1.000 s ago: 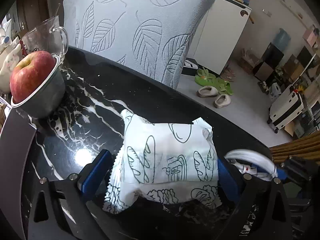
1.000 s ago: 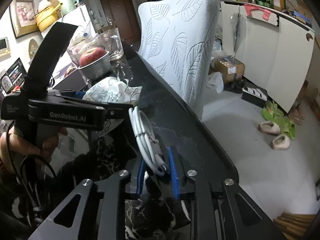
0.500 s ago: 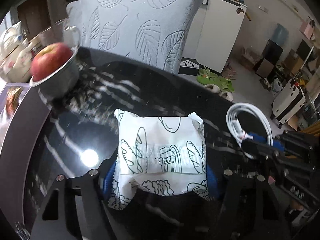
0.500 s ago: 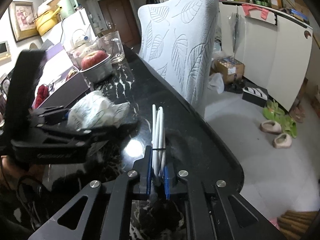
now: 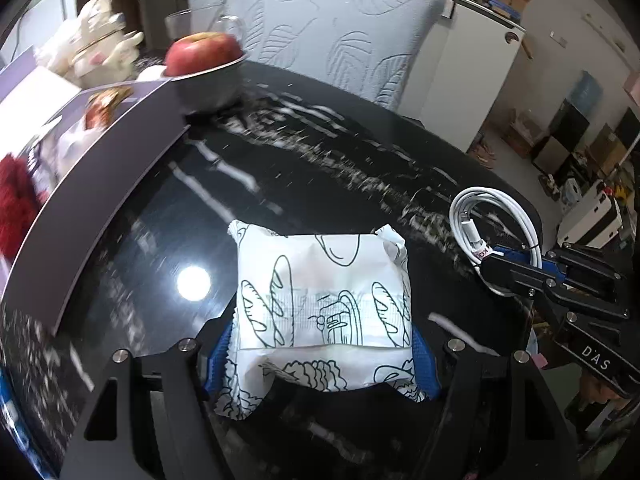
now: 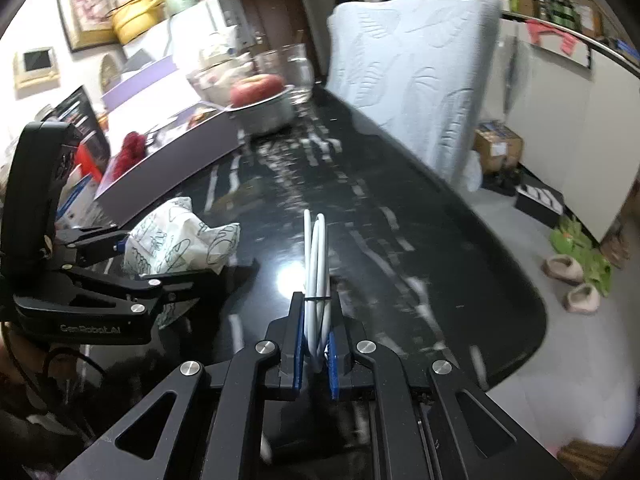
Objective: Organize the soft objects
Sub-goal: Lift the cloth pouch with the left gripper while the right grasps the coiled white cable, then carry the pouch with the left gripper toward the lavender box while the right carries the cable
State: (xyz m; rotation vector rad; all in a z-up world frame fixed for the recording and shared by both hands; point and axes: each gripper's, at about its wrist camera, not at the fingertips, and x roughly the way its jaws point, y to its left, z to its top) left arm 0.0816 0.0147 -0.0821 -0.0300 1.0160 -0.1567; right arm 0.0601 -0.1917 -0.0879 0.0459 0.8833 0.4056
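A soft white packet printed with bread drawings (image 5: 324,304) sits between the blue pads of my left gripper (image 5: 320,360), which is shut on it just above the black marble table (image 5: 320,168). In the right wrist view the same packet (image 6: 176,236) and the left gripper (image 6: 120,256) show at the left. My right gripper (image 6: 316,356) is shut on a coiled white cable (image 6: 316,256), which stands upright between its pads. The left wrist view shows that cable (image 5: 492,224) and the right gripper (image 5: 516,264) at the right.
A purple box (image 5: 100,160) with a red fluffy item (image 5: 12,204) lies along the left. Behind it stand a metal bowl (image 5: 208,84) with an apple (image 5: 200,52), a glass jug (image 6: 296,68) and a white plush (image 5: 100,52). A leaf-patterned chair back (image 5: 340,28) rises beyond the table's far edge.
The left jaws closed on the packet and the right jaws closed on the cable, which now stands upright. Both grippers have carried their items across the table toward the purple box.
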